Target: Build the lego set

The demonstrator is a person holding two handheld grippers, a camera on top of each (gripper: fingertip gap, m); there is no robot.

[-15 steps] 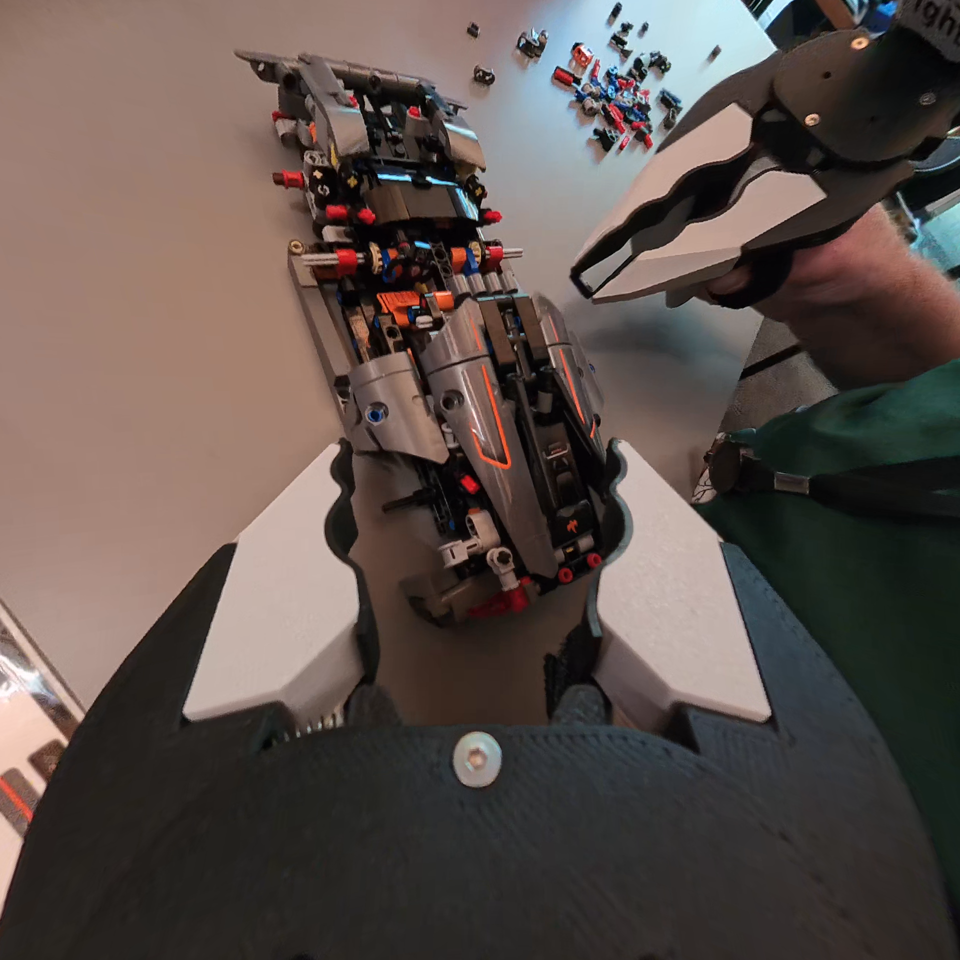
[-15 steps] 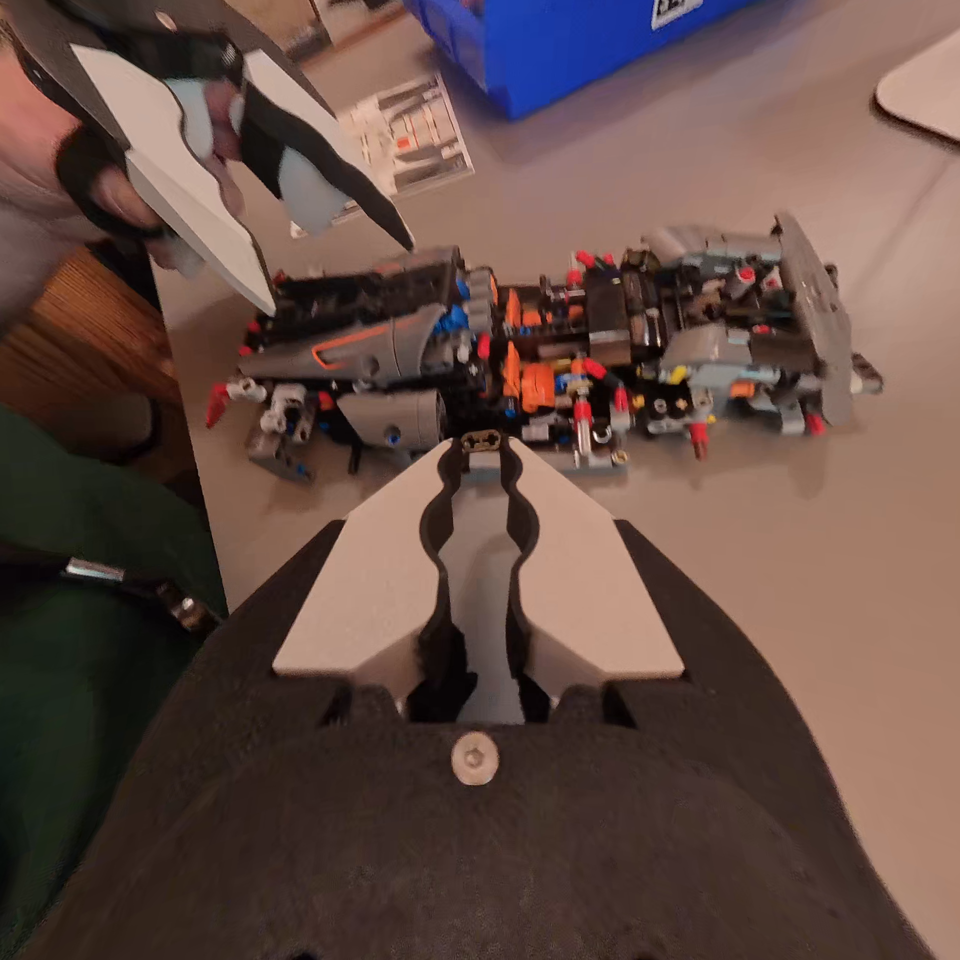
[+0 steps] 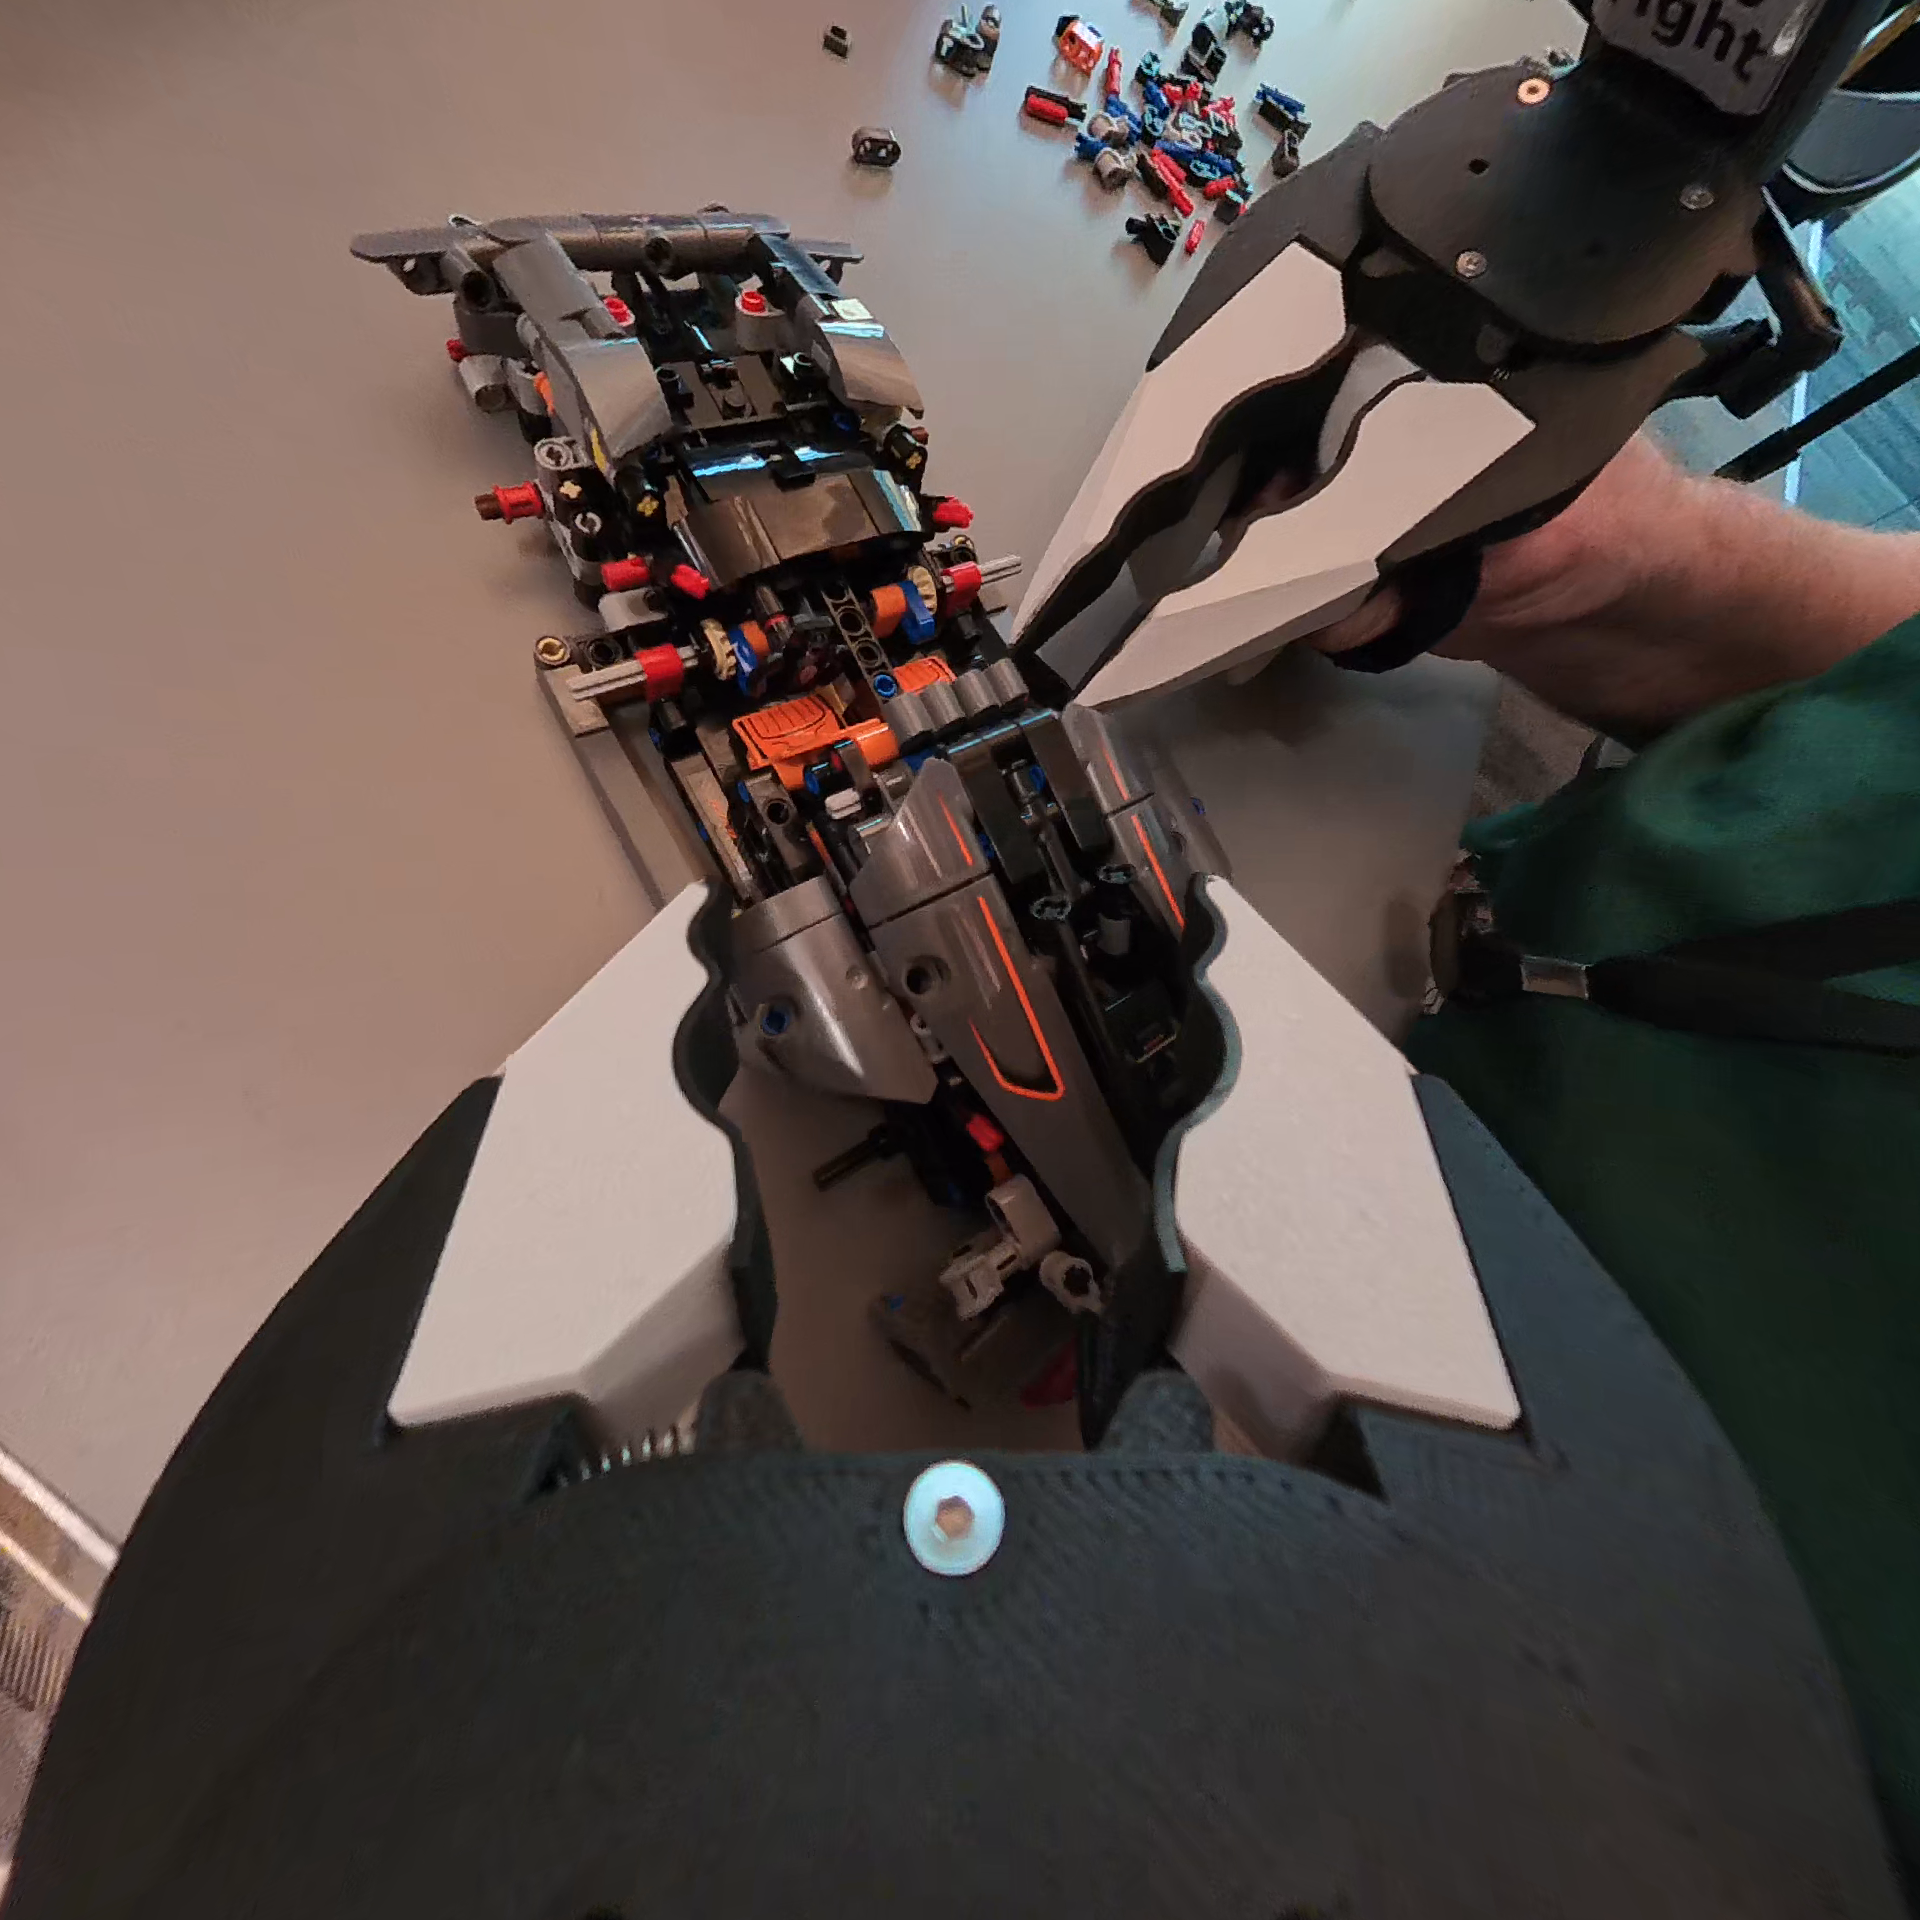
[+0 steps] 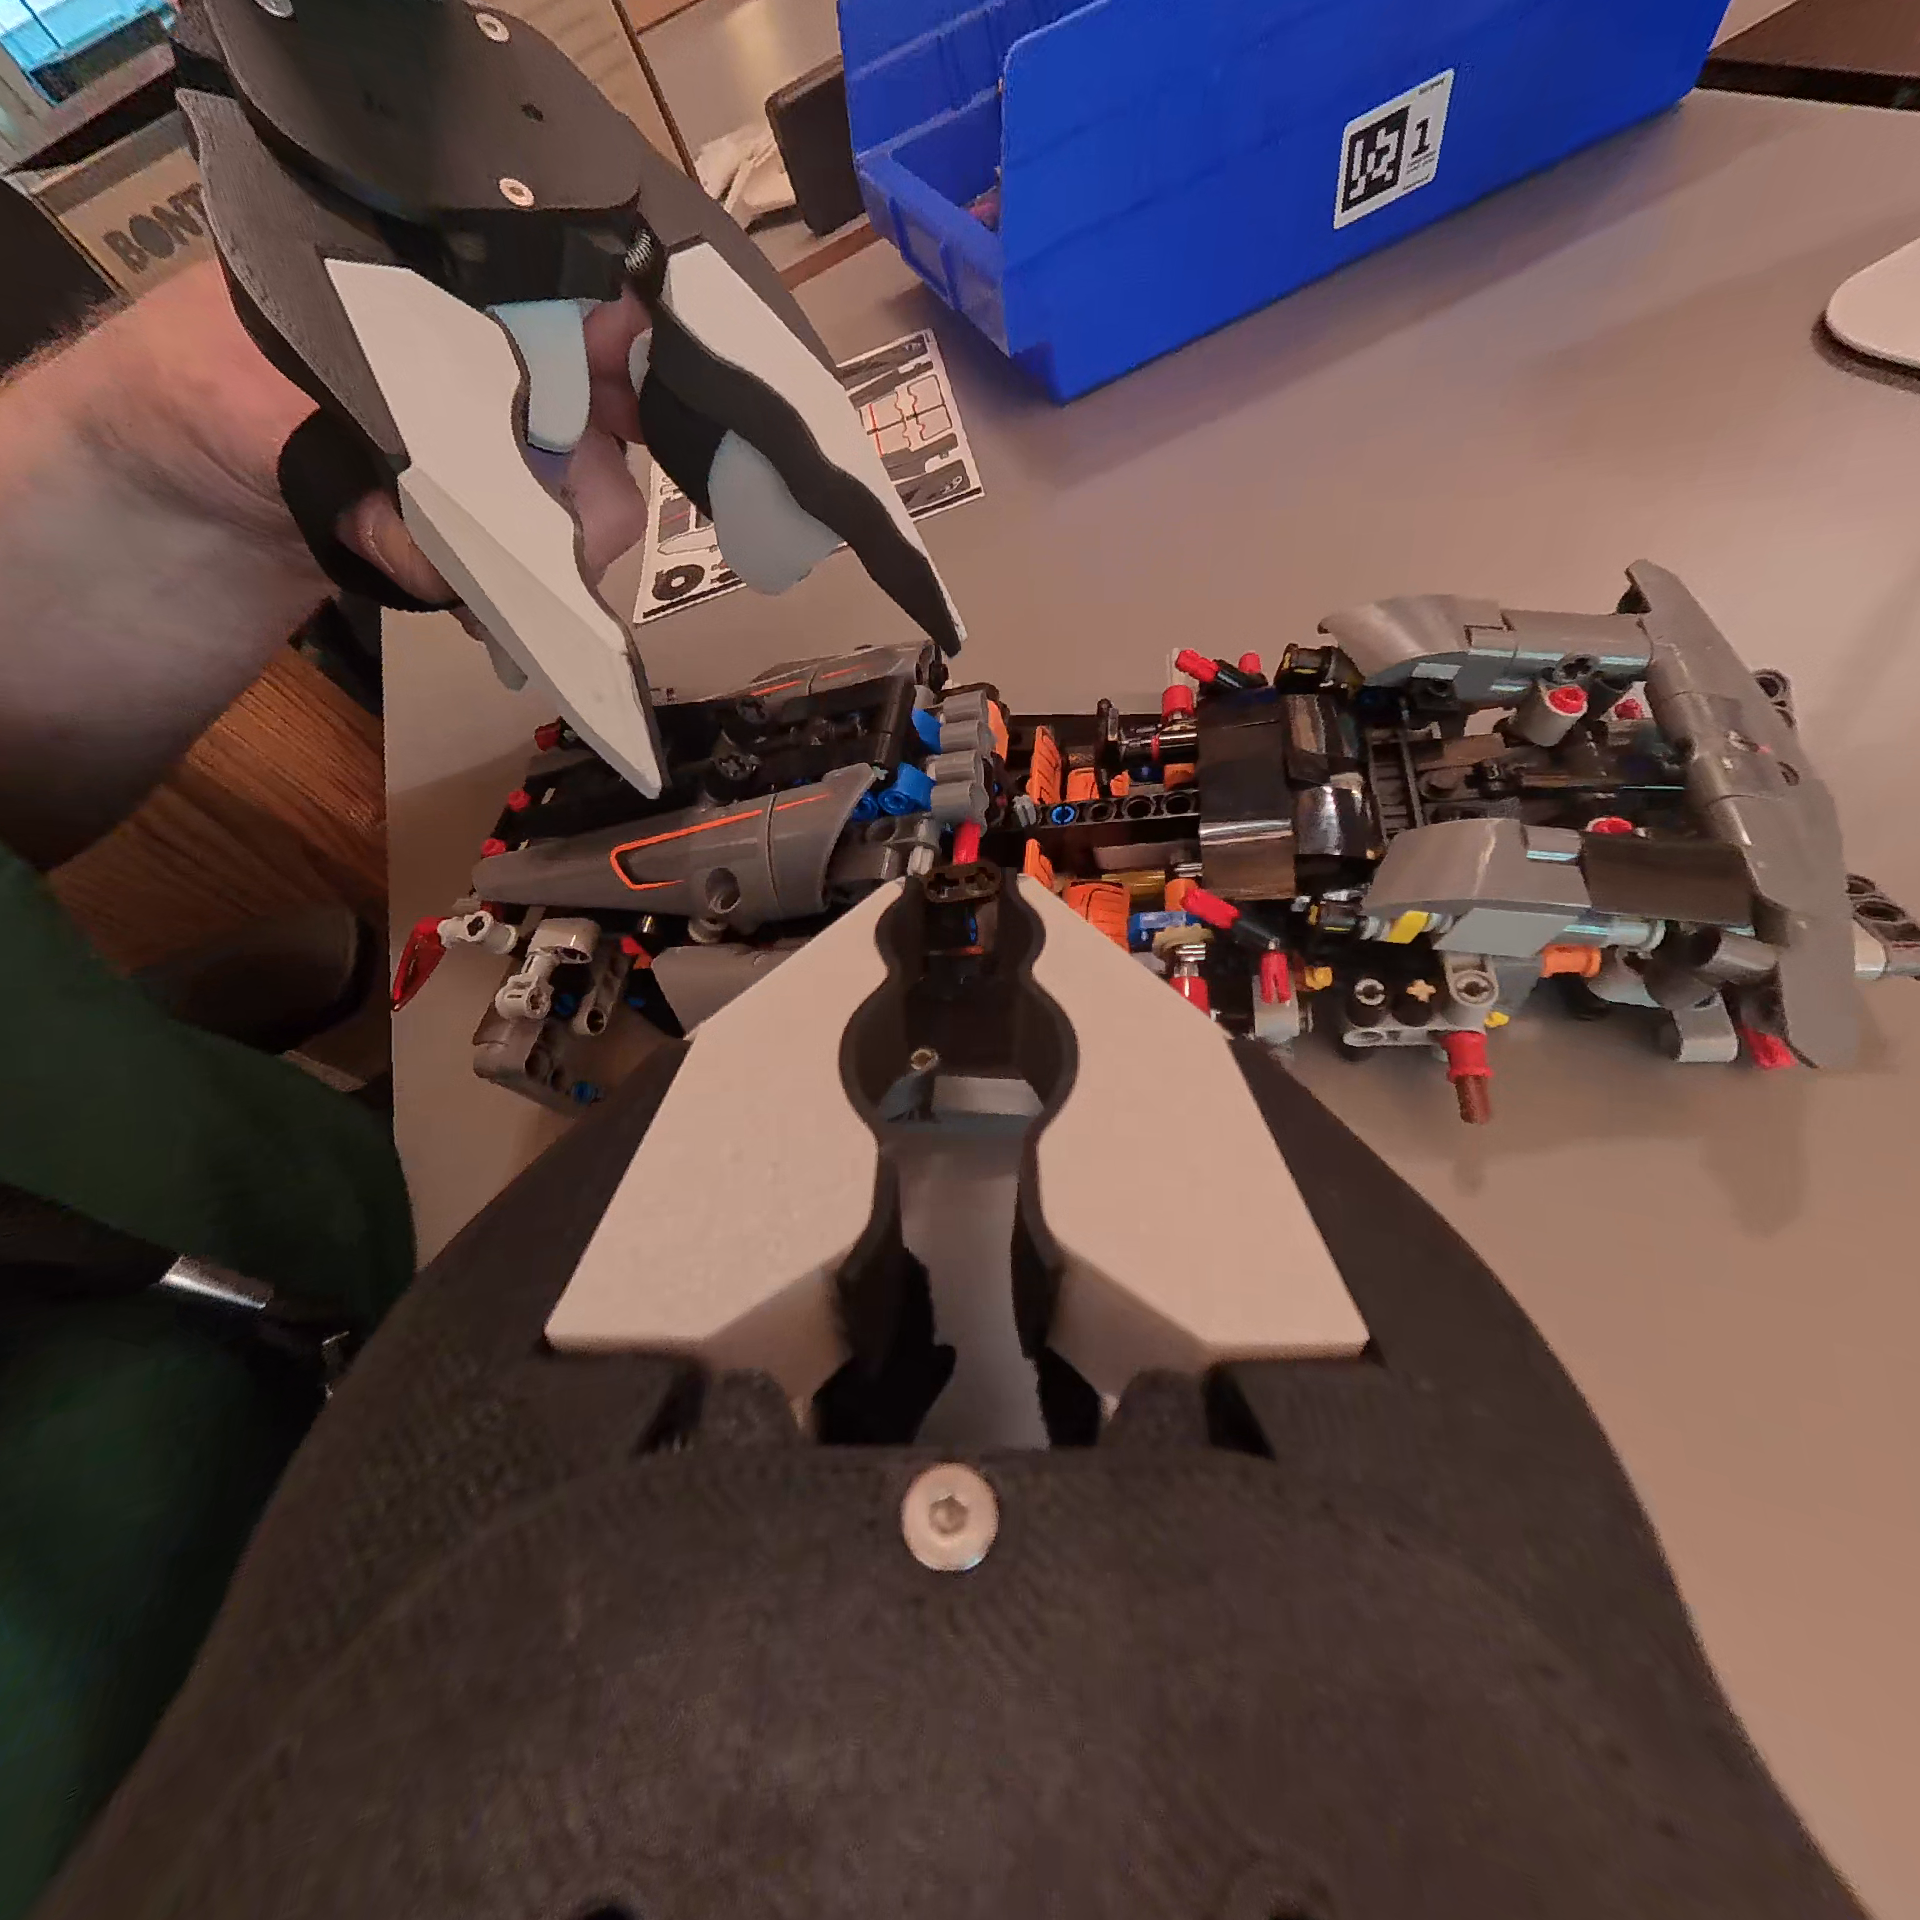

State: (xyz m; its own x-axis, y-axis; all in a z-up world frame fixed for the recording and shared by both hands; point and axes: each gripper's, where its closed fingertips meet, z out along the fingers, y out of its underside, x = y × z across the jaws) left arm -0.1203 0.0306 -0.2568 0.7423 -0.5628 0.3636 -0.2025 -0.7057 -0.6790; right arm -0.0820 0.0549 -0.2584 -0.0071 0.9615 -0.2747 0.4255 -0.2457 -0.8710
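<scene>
Both grippers move closer: left gripper point(image 3: 956, 997), fingers apart, straddles the half-built car point(image 3: 727, 540); right gripper point(image 4: 961, 894) pinches a black piece point(image 4: 961, 885). Loose pieces point(image 3: 1164, 114) wait.

hidden: nose of long grey-and-black brick car model point(image 3: 831, 644) behind left claw point(image 3: 961, 904) | cut off: blue plastic bin point(image 4: 1195, 208) at top edge | too small: scattered red, blue and black loose pieces point(image 3: 1164, 114)

The car point(image 4: 1143, 821) is grey and black with orange stripes and red, blue and yellow pins. The desk point(image 4: 1455, 468) is plain grey, the bin point(image 4: 1195, 208) blue, the sleeve point(image 3: 1714, 883) green. Both grippers are black with white jaws.
</scene>
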